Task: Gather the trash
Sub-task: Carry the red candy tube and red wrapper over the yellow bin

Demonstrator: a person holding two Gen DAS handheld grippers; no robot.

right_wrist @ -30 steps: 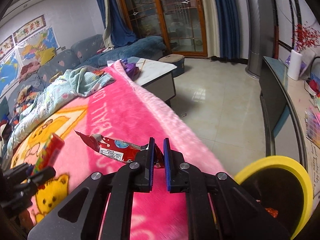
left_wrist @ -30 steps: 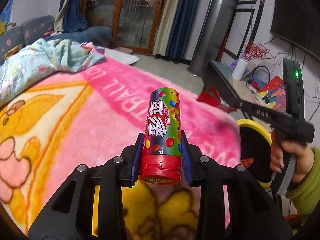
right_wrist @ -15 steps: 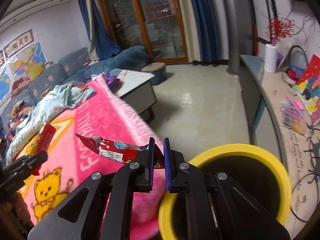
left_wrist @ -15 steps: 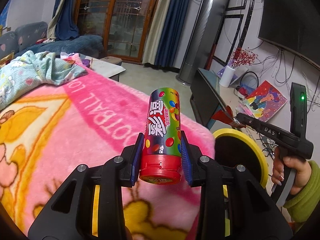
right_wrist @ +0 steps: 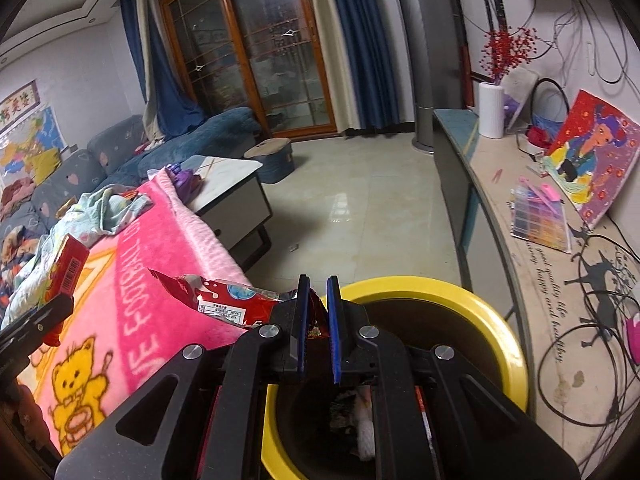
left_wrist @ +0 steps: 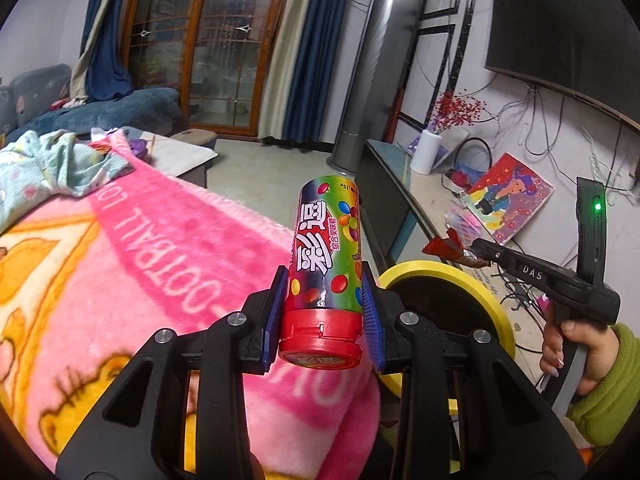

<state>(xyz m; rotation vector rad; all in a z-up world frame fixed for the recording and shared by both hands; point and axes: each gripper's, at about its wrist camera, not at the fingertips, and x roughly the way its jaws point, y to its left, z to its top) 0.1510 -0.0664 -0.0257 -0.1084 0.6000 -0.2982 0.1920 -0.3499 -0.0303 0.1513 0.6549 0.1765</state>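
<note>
One yellow-rimmed bin (right_wrist: 496, 336) sits on the floor against the edge of the pink blanket (right_wrist: 132, 312), with crumpled scraps lying in its dark bottom. The right hand-held gripper (right_wrist: 316, 332) hangs over the bin's near rim, pinching a red wrapper (right_wrist: 228, 304) that trails left over the blanket. The left hand-held gripper (left_wrist: 323, 320) clamps a candy tube (left_wrist: 326, 256), red cap toward the camera, above the blanket's edge just beside the bin (left_wrist: 448, 276). Open tiled floor (right_wrist: 360, 208) lies beyond.
</note>
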